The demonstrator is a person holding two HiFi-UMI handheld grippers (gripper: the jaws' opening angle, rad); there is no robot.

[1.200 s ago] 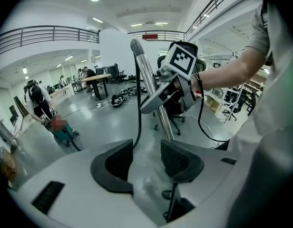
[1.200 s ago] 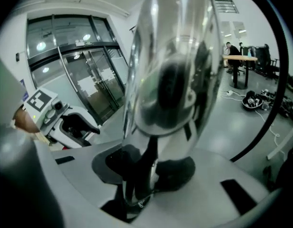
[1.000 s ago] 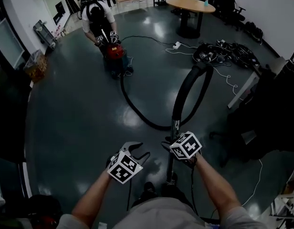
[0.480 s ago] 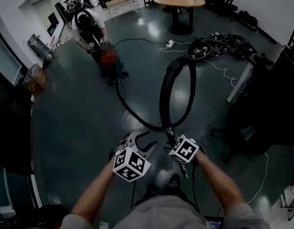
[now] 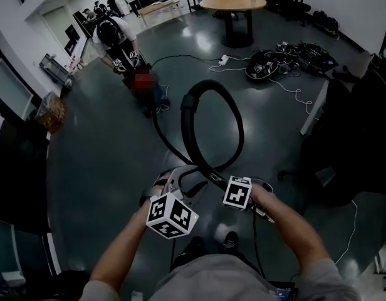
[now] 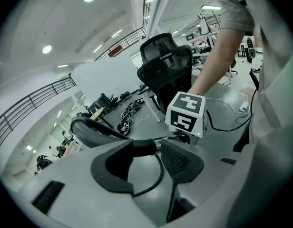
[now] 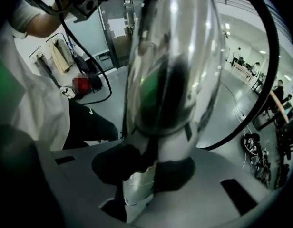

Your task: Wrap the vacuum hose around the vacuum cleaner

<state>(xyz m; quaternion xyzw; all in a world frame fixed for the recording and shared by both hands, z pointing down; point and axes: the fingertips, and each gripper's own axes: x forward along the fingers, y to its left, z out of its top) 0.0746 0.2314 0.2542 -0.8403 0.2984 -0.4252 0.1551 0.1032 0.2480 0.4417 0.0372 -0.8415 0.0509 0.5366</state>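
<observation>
The black vacuum hose (image 5: 199, 99) runs from the red vacuum cleaner (image 5: 143, 80) across the floor and rises in a full loop in front of me. In the head view my left gripper (image 5: 194, 179) is at the foot of the loop, with my right gripper (image 5: 246, 202) just to its right. In the left gripper view the left gripper (image 6: 151, 148) is shut on the hose (image 6: 96, 132) at its black cuff. In the right gripper view the right gripper (image 7: 149, 167) is shut on the shiny metal tube (image 7: 170, 70), which runs on from the hose end.
Another person (image 5: 114, 33) bends over the vacuum cleaner with marker-cube grippers. A round table (image 5: 234, 3), a cable pile (image 5: 287, 58) and a white power strip (image 5: 229, 59) lie beyond. A desk (image 5: 318, 105) stands at the right, an office chair (image 6: 165, 70) nearby.
The raised hose has swung left and curled into a rounder, fuller loop. My left gripper has risen and rolled, closing in on the right one; the right gripper has rolled and tilted the tube.
</observation>
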